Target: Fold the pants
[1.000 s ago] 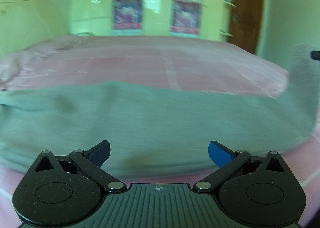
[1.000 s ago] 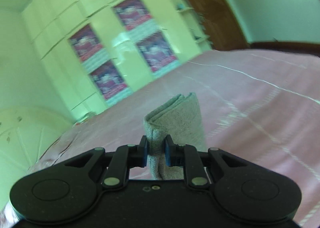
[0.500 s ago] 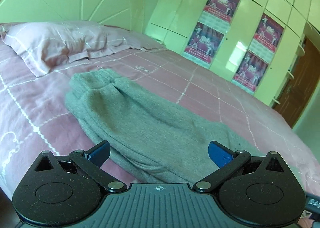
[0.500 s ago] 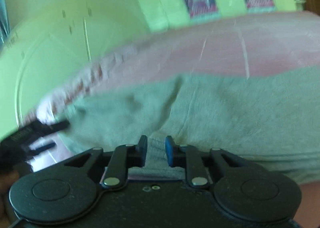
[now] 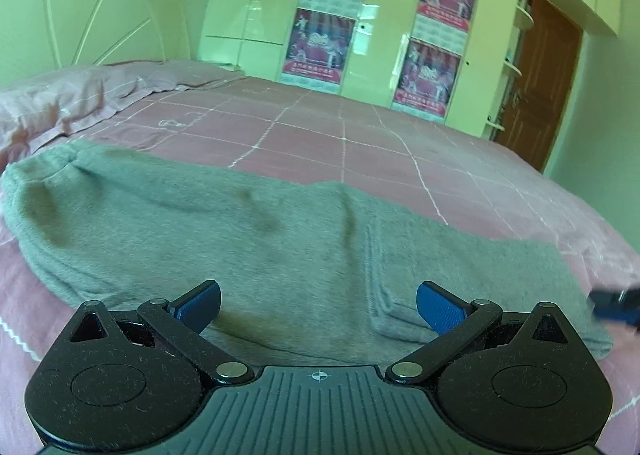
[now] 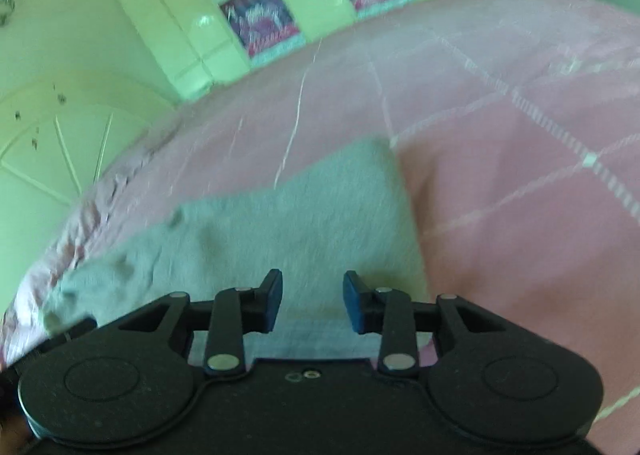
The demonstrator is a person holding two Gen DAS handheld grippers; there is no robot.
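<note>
The grey pants (image 5: 248, 239) lie folded lengthwise across the pink bed, waistband at the left, leg ends at the right. My left gripper (image 5: 318, 307) is open and empty, just above the near edge of the pants. My right gripper (image 6: 313, 301) is open and empty over the leg end of the pants (image 6: 288, 227). The right gripper's tip also shows at the right edge of the left wrist view (image 5: 616, 305).
The pink checked bedsheet (image 5: 360, 135) covers the bed. A pink pillow (image 5: 60, 103) lies at the far left by the headboard. Pale green wardrobes with posters (image 5: 328, 11) and a brown door (image 5: 536, 83) stand behind the bed.
My right gripper brought the held pant leg over onto the rest of the pants, then opened and let go. My left gripper stayed open and swung back to face the pants.
</note>
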